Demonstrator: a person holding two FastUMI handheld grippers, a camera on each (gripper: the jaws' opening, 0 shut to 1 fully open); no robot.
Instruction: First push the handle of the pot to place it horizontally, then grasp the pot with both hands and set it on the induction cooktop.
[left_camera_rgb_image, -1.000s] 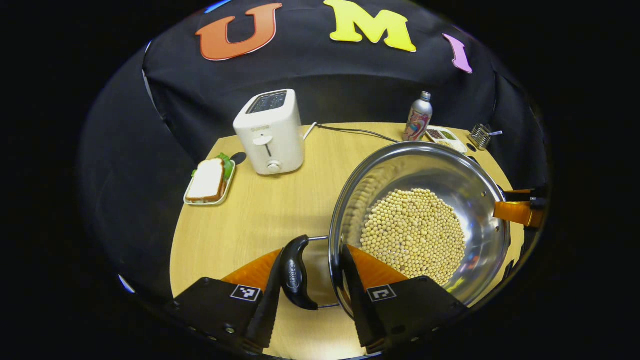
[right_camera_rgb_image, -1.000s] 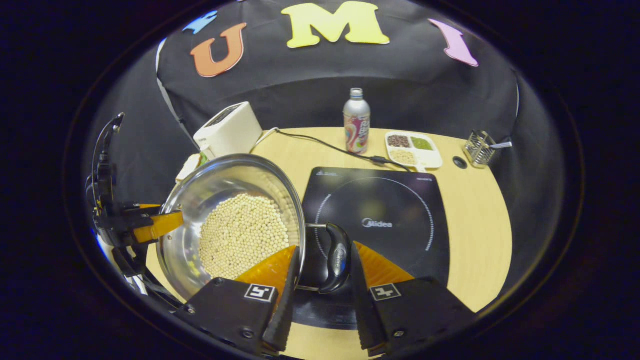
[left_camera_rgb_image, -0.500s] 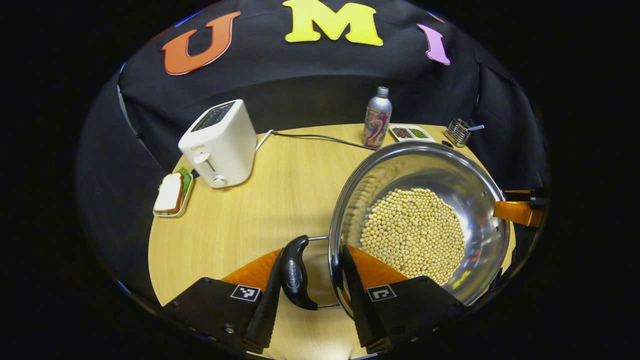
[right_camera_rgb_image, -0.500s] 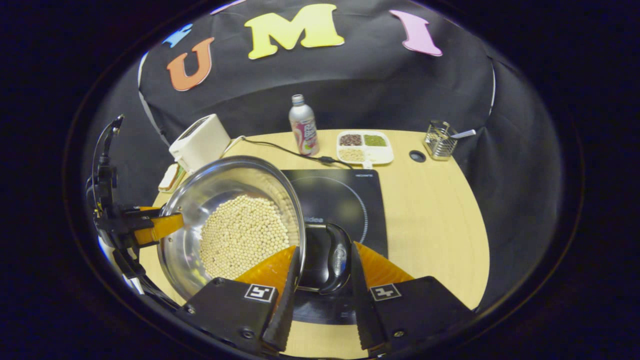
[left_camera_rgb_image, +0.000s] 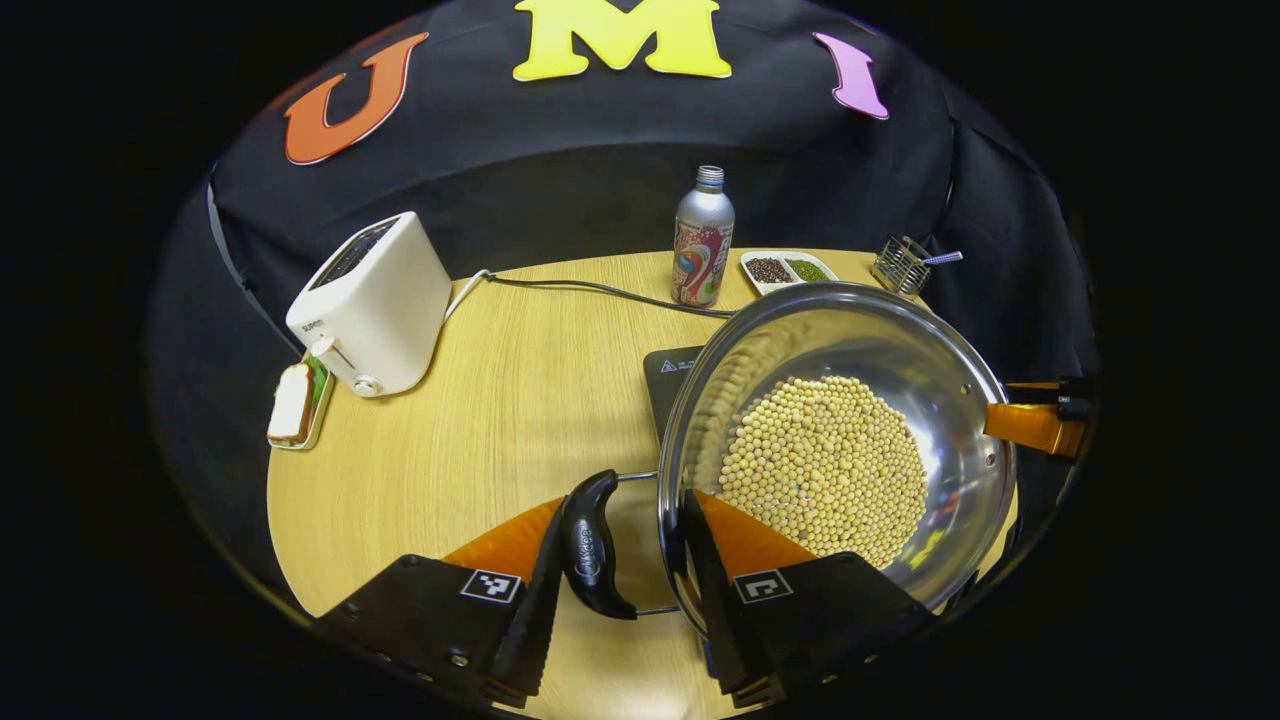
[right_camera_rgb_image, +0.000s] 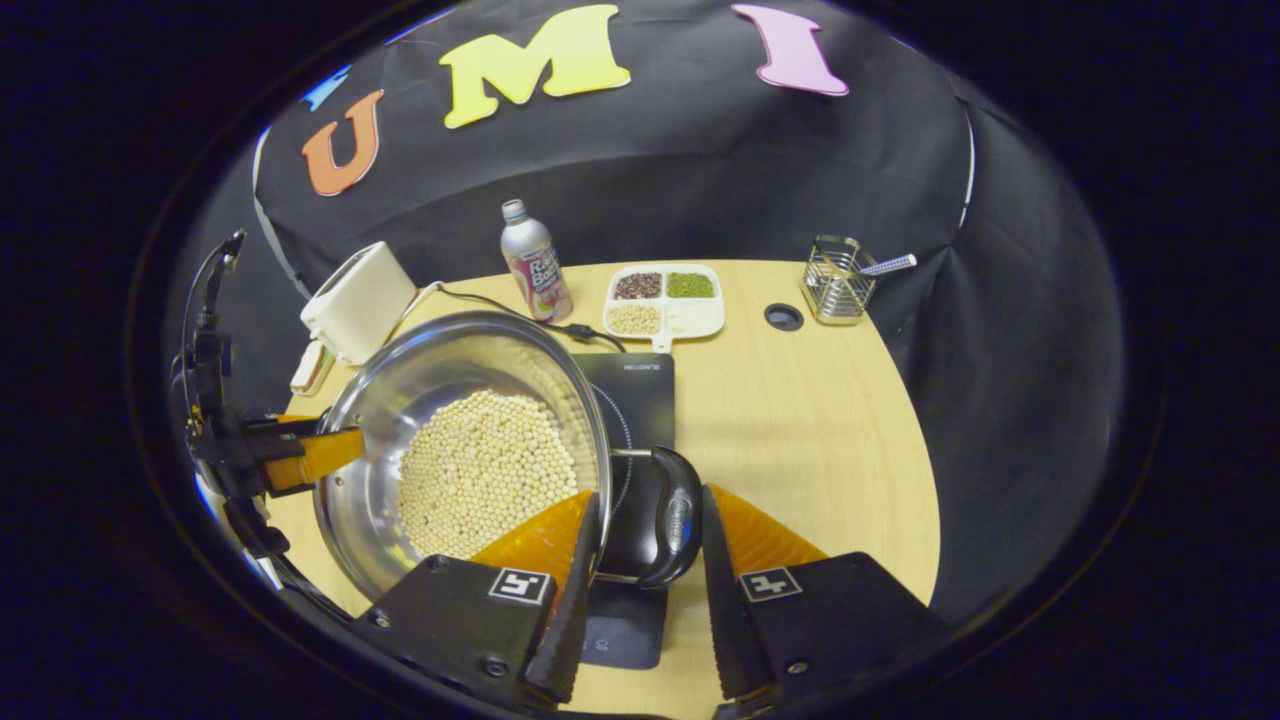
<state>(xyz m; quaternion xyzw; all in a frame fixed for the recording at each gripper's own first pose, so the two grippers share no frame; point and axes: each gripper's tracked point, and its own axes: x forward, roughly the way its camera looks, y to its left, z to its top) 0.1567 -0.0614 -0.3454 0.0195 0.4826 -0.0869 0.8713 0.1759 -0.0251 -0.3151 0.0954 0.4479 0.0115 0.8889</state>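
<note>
Both side handles of the steel pot (left_camera_rgb_image: 960, 400) lie out flat, so the pushing step looks finished and the carry is under way. The left gripper (left_camera_rgb_image: 620, 570) has its fingers straddling the left handle (left_camera_rgb_image: 592, 545) and the pot's rim, one inside the bowl and one outside; whether they truly pinch, I cannot tell. The right gripper (right_camera_rgb_image: 640, 575) stands the same way at the right handle (right_camera_rgb_image: 677, 518). The pot hangs over the table's (left_camera_rgb_image: 520, 400) middle, already overlapping the induction cooktop (right_camera_rgb_image: 640, 390), which pokes out from beneath it. By my reckoning what remains is centring it and lowering it onto the glass.

The pot carries a heap of pale soybeans (right_camera_rgb_image: 487, 470) covering its bottom. Behind it, a divided white tray (right_camera_rgb_image: 665, 300) holds dark, green and pale grains in separate compartments. A wire basket (right_camera_rgb_image: 835, 283) holds a utensil.
</note>
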